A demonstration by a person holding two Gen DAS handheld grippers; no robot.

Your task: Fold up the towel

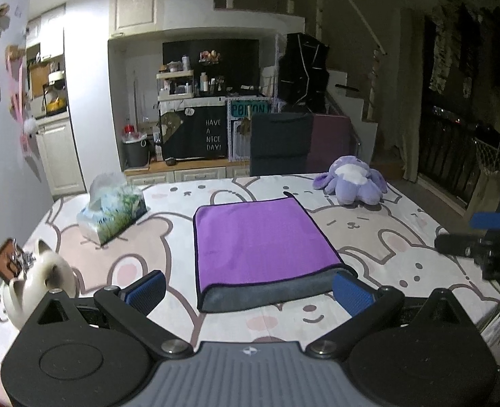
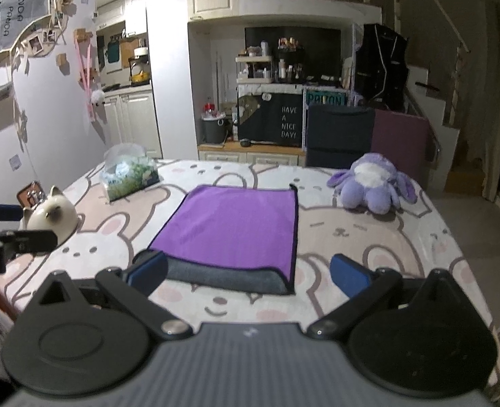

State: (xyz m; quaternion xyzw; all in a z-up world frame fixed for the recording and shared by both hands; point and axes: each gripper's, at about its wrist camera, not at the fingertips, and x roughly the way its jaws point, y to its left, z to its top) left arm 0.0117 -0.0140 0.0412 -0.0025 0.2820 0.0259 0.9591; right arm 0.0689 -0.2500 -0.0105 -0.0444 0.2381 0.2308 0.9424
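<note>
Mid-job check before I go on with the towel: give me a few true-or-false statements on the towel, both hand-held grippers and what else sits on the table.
1. The purple towel lies folded on the table, grey underside showing at its near edge. True.
2. The left hand-held gripper is shut on the towel. False: it is open, gripping nothing.
3. The right hand-held gripper is open. True.
4. The purple plush toy sits on the towel. False: it sits on the table, apart from it.
5. A tissue pack stands left of the towel. True.
</note>
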